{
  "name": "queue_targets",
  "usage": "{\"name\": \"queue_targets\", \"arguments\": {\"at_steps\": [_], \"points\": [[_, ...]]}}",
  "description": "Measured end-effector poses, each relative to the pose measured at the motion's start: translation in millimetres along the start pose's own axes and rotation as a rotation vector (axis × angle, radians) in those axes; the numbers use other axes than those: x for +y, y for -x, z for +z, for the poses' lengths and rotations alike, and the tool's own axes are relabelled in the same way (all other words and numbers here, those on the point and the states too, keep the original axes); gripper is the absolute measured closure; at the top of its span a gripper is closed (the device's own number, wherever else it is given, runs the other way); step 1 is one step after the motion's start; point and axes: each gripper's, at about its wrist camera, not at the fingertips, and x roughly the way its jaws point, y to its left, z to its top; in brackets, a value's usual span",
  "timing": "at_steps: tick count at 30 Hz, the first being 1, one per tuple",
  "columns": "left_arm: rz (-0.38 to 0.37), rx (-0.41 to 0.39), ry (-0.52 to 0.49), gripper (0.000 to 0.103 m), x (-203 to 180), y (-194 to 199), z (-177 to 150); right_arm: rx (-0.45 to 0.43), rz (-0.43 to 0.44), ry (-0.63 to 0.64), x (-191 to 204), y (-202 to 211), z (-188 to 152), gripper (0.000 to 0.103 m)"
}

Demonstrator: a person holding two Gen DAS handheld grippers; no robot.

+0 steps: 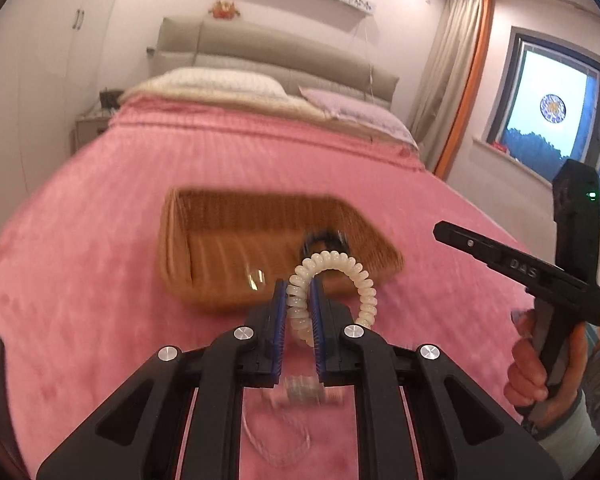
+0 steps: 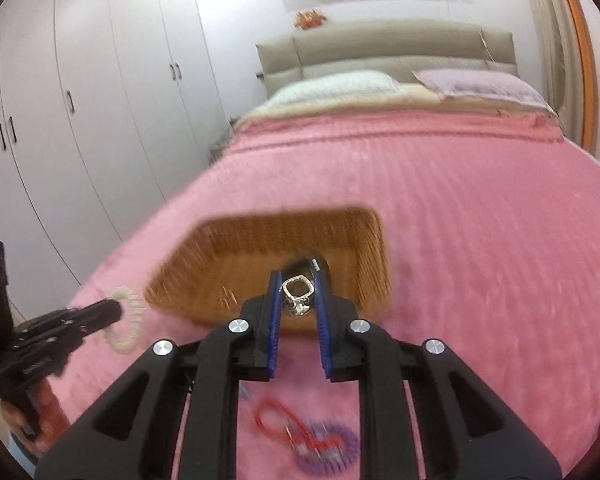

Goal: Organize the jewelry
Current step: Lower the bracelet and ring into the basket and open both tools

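Observation:
A brown wicker basket (image 1: 228,240) lies on the pink bedspread, also in the right wrist view (image 2: 260,240). My left gripper (image 1: 299,292) is shut on a white spiral coil bracelet (image 1: 340,268), held just before the basket's near edge; the bracelet also shows in the right wrist view (image 2: 126,320). My right gripper (image 2: 297,280) is shut on a silver ring-like piece (image 2: 298,292) over the basket's near right corner. A black item (image 1: 324,240) lies inside the basket. A beaded piece (image 1: 300,392) and thin clear chain lie under my left gripper.
A red cord and purple beaded bracelet (image 2: 324,448) lie on the bedspread (image 2: 480,240) under my right gripper. Pillows and a headboard are at the far end. White wardrobes (image 2: 80,120) stand at left, a window (image 1: 552,112) at right.

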Motion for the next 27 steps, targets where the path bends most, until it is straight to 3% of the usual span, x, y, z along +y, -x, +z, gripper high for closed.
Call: {"name": "queue_targets", "arguments": {"at_steps": [4,8,16,21,27], "points": [[0.028,-0.010,-0.001,0.093,6.9,-27.0,31.8,-0.002,0.004,0.023,15.2,-31.0,32.9,0.089],[0.089,0.031,0.015,0.093,21.7,-74.4,49.4,0.067,0.013,-0.003,17.5,-80.5,47.7,0.089],[0.146,0.157,0.056,0.093,43.9,-135.5,40.6,0.277,-0.024,-0.103,-10.3,-179.8,40.6,0.089],[0.146,0.193,0.062,0.093,50.1,-147.8,33.0,0.355,-0.026,-0.149,-23.3,-202.1,31.6,0.089],[0.139,0.208,0.061,0.092,50.6,-153.4,30.0,0.373,-0.044,-0.126,-20.8,-205.2,32.1,0.088]]}}
